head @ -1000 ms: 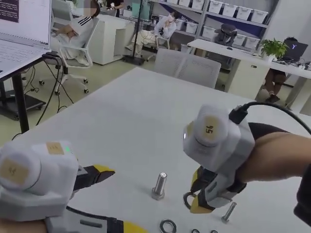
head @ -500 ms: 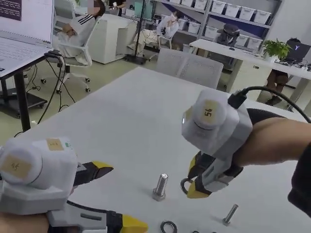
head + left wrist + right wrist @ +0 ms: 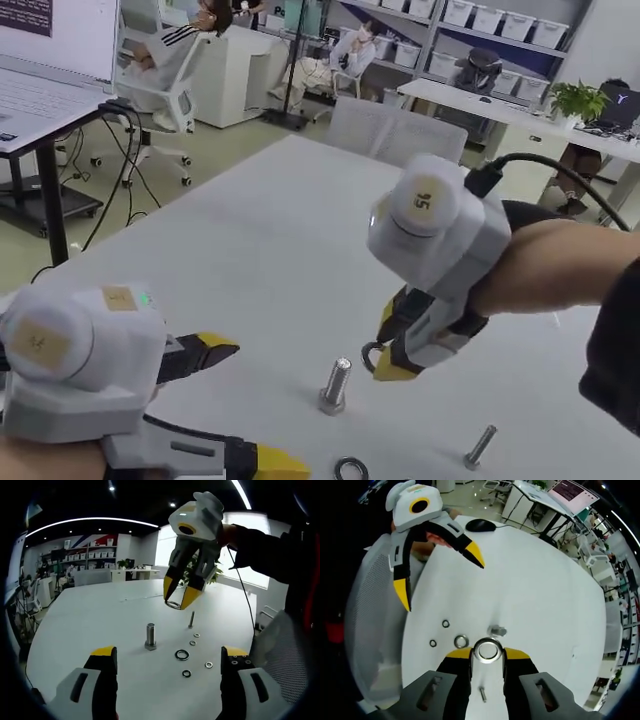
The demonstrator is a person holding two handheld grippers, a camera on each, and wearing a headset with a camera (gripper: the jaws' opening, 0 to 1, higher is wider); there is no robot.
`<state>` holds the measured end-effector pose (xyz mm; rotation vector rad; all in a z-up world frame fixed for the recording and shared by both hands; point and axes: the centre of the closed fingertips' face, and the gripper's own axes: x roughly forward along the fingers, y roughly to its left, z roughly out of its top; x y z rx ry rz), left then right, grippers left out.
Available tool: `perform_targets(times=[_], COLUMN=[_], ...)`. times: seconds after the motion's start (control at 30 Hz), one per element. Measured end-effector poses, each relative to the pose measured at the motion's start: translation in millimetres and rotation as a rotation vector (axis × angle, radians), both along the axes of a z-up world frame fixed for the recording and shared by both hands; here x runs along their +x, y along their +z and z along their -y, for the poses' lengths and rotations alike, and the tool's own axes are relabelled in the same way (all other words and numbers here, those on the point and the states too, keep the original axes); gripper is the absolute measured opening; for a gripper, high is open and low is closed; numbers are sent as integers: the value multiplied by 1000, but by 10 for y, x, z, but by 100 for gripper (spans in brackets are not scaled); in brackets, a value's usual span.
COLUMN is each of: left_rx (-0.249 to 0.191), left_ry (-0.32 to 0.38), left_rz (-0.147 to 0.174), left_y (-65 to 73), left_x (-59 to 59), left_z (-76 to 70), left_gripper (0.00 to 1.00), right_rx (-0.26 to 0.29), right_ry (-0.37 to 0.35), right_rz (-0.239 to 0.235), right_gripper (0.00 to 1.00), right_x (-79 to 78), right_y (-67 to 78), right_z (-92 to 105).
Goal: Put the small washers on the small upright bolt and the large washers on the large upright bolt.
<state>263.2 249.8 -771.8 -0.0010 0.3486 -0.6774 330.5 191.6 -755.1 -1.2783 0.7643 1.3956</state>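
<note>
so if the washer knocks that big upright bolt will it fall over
Probably not from a light touch: the large bolt stands on its wide hex head and looks like solid metal. A sideways knock near its top could well tip or slide it, since nothing visibly fixes it to the smooth table.

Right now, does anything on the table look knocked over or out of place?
Possibly the small bolt: it looks slanted, perhaps lying on its side, while the large bolt stands upright. Nothing else stands out.
</note>
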Motion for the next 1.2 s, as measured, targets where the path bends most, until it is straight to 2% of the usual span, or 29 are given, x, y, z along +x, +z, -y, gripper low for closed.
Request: perform_targets(times=[0.2,0.63,0.83,1.2], left_rx=[-10,-17,-33,-42], left_ry=[3,-6,-8,-54], left_rz=[0,-10,-19,-19], left_y=[-7,-67,-94,-98], left_x=[3,-10,-34,-78], left_z=[-12,1,-25,31], left_gripper=[85,85,85,86], right_rx=[1,-21,-31,-54], right_ry=[11,9,18,17], right_rz=[-9,-47,-62,-84], right_gripper=[24,24,24,24], right_x=[51,217,222,221], right_y=[-41,-224,-279,-367], right_z=[-107,-189,-239,-240])
